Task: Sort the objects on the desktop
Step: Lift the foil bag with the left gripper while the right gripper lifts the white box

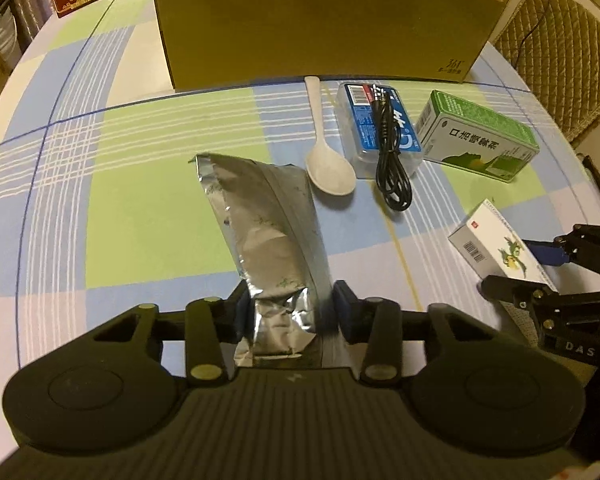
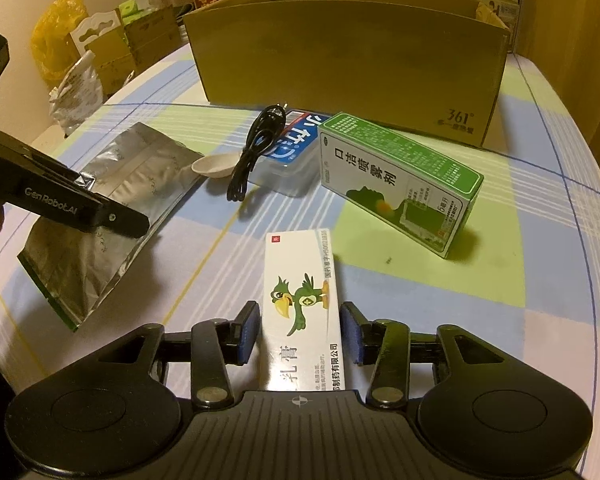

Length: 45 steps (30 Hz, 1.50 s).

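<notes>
My left gripper (image 1: 294, 304) is shut on the near end of a silver foil pouch (image 1: 260, 216), which also shows in the right wrist view (image 2: 112, 200). My right gripper (image 2: 300, 334) has its pads on both sides of a white ointment box with a green parrot (image 2: 300, 292), seen too in the left wrist view (image 1: 496, 246); whether the pads press it is unclear. A white spoon (image 1: 324, 152), a black cable (image 1: 392, 152) over a clear blue-labelled case (image 1: 364, 120) and a green spray box (image 1: 476, 136) lie ahead.
A large open cardboard box (image 2: 352, 76) stands at the back of the checked tablecloth (image 1: 140, 200). A padded chair (image 1: 556, 48) is at the right. Bags and cartons (image 2: 80, 64) stand beyond the table's left edge.
</notes>
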Each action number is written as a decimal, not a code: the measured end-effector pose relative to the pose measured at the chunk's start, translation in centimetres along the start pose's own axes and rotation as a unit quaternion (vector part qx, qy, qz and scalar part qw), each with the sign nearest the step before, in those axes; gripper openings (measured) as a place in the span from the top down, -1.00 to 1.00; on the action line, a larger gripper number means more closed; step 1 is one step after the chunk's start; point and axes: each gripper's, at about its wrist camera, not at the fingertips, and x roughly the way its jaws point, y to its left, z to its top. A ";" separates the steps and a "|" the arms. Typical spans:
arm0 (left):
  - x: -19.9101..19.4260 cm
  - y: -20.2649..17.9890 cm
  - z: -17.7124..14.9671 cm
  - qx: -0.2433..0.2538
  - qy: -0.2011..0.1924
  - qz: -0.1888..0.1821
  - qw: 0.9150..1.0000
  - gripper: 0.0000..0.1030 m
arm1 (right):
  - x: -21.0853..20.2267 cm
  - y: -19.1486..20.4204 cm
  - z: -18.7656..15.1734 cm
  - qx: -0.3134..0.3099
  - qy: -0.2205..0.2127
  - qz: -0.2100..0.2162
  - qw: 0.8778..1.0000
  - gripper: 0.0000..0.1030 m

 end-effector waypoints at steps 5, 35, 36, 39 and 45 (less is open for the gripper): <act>0.5 -0.3 0.2 0.017 0.011 0.005 1.000 0.11 | 0.0 0.1 0.0 -0.005 -0.002 -0.006 1.000 0.16; -4.2 -2.3 -1.9 0.014 -0.030 0.000 0.999 0.34 | -3.8 1.0 0.4 0.045 -0.033 -0.015 0.998 0.31; -4.6 -2.4 -2.0 0.014 -0.033 0.000 0.999 0.34 | -4.1 1.0 0.4 0.047 -0.035 -0.017 0.998 0.32; -5.7 -3.0 -2.3 0.013 -0.041 -0.004 0.999 0.34 | -5.1 1.1 0.5 0.050 -0.040 -0.019 0.998 0.31; -7.6 -3.9 -2.9 0.008 -0.056 -0.010 0.998 0.34 | -7.0 1.5 0.6 0.049 -0.053 -0.025 0.997 0.32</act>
